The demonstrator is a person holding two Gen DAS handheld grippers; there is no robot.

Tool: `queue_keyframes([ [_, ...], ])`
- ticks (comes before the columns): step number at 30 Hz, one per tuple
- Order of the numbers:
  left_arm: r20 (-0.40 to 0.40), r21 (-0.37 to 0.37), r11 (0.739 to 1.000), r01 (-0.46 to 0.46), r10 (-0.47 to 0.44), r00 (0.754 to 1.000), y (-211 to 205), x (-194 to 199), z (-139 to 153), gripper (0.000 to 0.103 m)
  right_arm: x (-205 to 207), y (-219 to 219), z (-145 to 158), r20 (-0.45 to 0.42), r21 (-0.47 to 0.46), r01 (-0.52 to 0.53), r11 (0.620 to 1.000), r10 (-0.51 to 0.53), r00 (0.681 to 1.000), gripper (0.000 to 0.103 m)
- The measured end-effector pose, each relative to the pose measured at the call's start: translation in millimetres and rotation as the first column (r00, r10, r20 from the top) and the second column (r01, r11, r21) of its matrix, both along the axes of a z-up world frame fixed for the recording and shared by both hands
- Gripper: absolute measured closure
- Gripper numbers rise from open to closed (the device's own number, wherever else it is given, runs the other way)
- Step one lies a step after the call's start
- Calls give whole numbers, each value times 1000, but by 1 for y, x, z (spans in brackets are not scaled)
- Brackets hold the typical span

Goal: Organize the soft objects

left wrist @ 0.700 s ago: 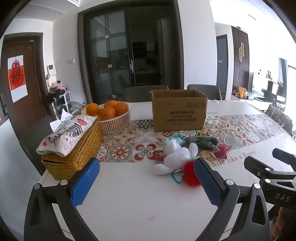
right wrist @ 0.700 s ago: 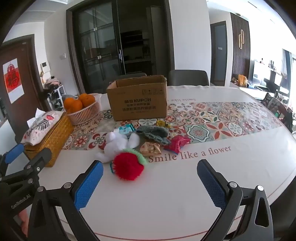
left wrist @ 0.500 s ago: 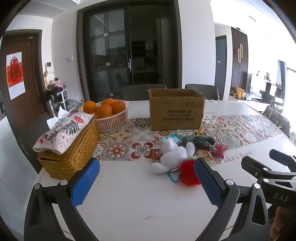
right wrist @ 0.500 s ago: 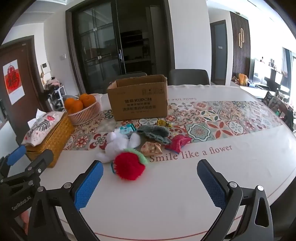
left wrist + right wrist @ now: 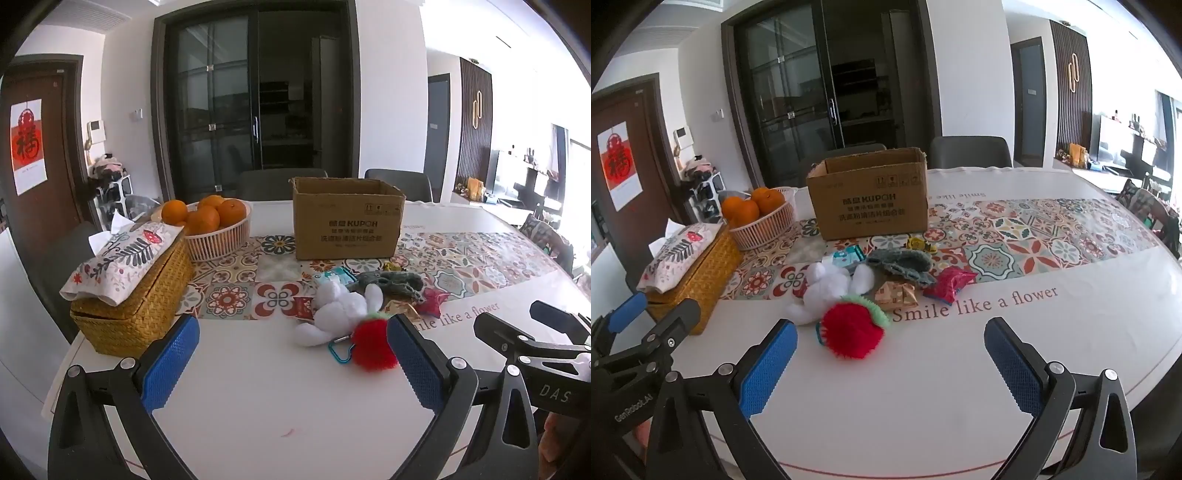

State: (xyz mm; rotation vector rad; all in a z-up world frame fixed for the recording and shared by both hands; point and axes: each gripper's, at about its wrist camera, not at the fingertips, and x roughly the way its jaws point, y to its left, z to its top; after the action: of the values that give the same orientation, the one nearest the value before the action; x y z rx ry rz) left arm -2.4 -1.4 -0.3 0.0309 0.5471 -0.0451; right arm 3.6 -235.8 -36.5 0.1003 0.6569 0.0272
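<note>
A pile of soft things lies mid-table: a white plush toy (image 5: 338,312) (image 5: 827,288), a red fluffy strawberry (image 5: 373,343) (image 5: 853,334) with a teal clip, a grey knitted piece (image 5: 391,282) (image 5: 903,264), a red pouch (image 5: 947,286) and small packets. An open cardboard box (image 5: 345,221) (image 5: 871,201) stands behind them. My left gripper (image 5: 293,365) is open and empty, just short of the pile. My right gripper (image 5: 890,365) is open and empty, in front of the strawberry.
A wicker tissue box (image 5: 136,295) (image 5: 694,275) stands at the left, a white basket of oranges (image 5: 218,229) (image 5: 762,218) behind it. A patterned runner (image 5: 1034,236) crosses the white table (image 5: 258,387). Chairs stand behind the far edge.
Both views have shifted slightly; the pile and box sit a touch differently in frame. Both grippers stay open and nothing on the table has moved.
</note>
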Motion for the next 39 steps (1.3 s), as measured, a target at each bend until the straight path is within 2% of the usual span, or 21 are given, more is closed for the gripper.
queue_keyframes([
  [39, -18, -7, 1000, 16, -16, 1000, 2, 2, -3, 0, 0, 0, 1, -2, 3, -2, 1000, 2, 1000, 0],
])
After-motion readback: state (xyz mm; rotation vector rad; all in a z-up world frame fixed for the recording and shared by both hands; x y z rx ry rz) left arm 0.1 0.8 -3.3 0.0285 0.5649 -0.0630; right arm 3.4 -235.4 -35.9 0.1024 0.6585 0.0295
